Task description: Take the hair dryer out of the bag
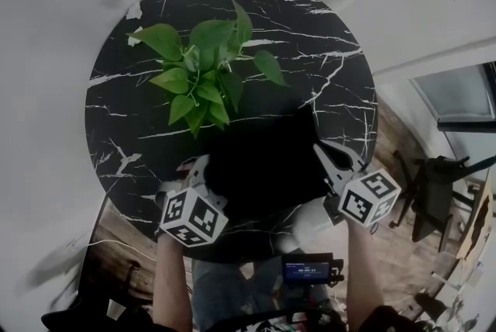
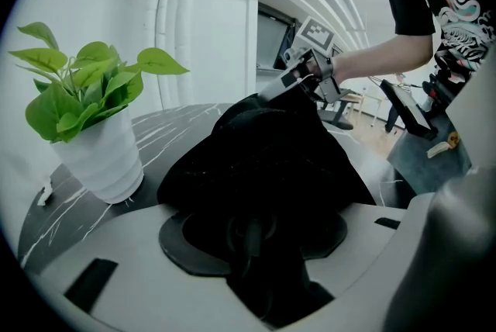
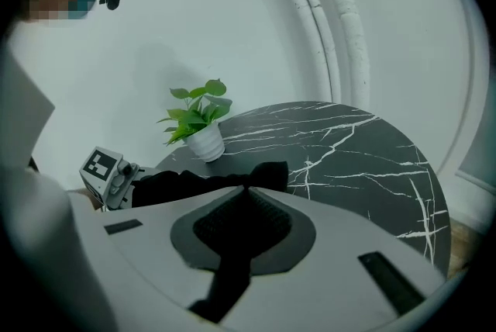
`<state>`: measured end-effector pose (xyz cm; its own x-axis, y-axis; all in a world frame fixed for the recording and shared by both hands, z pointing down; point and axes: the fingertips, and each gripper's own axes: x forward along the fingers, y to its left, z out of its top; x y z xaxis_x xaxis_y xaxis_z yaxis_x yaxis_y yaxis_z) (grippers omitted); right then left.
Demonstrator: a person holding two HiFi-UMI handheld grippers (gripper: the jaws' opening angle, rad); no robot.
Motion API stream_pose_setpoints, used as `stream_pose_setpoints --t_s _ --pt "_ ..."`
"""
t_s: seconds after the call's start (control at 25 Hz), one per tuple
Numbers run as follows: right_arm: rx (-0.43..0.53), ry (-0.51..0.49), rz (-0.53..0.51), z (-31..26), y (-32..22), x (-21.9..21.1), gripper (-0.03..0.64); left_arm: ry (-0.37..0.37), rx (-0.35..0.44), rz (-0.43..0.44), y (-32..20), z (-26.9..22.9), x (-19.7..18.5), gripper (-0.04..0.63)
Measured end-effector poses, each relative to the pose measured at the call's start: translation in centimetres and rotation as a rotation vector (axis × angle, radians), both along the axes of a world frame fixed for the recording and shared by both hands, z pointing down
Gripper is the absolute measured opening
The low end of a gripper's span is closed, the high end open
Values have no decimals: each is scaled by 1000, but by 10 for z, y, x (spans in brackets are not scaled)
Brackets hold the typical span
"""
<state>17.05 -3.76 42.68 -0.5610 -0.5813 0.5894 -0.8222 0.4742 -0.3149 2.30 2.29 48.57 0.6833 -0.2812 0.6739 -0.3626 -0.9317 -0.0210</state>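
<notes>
Our left gripper [image 1: 203,169] bites a thick fold of the black bag [image 1: 260,160]. Our right gripper [image 1: 324,150] is pinched tight on the bag's rim at the other side. The bag lies between them, just ahead of both. We cannot see the hair dryer. We think it hides inside, and we cannot tell which way it points. Past the bag stands a plant [image 1: 205,70].

The head view looks steeply down on the round marble desk [image 1: 325,90] from its near edge. Both gripper views sit low at that edge, close to the black bag [image 1: 260,160], facing across; all three share the potted plant [image 1: 203,70].
</notes>
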Motion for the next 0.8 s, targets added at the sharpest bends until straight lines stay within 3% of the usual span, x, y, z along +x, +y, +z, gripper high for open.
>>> stream_pose_setpoints --t_s 0.8 --pt "32 166 33 18 -1 20 25 99 -38 -54 13 -7 -8 195"
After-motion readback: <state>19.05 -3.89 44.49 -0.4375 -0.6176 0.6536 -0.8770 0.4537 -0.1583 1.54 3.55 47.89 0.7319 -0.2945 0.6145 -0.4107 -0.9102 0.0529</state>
